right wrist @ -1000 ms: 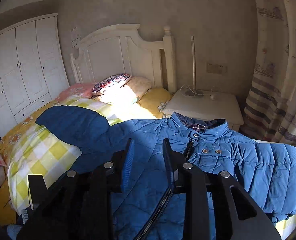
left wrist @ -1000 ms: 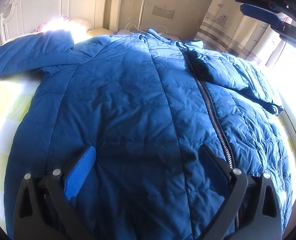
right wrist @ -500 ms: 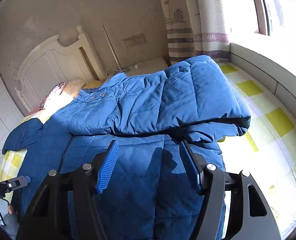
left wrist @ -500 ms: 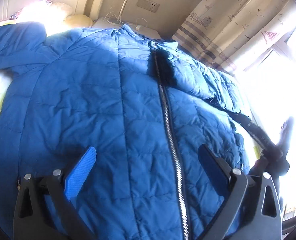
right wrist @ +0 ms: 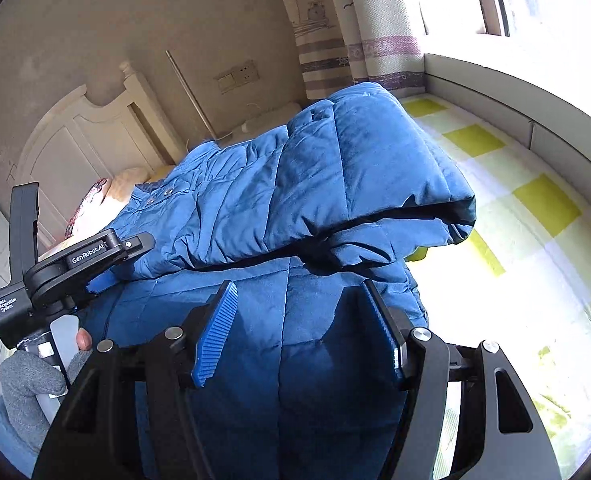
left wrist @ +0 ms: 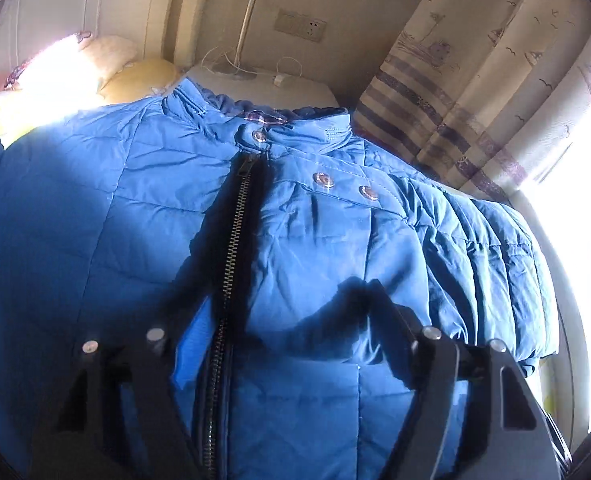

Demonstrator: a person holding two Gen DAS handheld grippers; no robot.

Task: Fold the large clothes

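Observation:
A blue quilted jacket [left wrist: 95,240] lies front up on the bed, zipped, collar toward the headboard. One sleeve [right wrist: 335,184] is folded across its chest. My left gripper [left wrist: 291,320] hovers low over the zipper [left wrist: 235,232] at the chest. Its jaws are closing, with the sleeve's lower edge and the zipper strip between them; I see no pad pressing. It also shows in the right wrist view as the left gripper [right wrist: 95,276], at the jacket's far side. My right gripper [right wrist: 299,320] stands open over the jacket's side nearest the window, fabric bulging between its fingers.
Yellow-and-white checked bedding [right wrist: 515,200] lies bare beside the jacket toward the window ledge [right wrist: 535,92]. Pillows [left wrist: 107,64], a white headboard [right wrist: 95,136], a bedside table [left wrist: 263,84] and a striped curtain [left wrist: 475,80] stand beyond the collar. A person's grey sleeve [right wrist: 27,376] holds the left gripper.
The left gripper has travelled up the jacket toward the collar and its jaws have narrowed. The right gripper swung down from over the bed to the jacket's window side, then held still.

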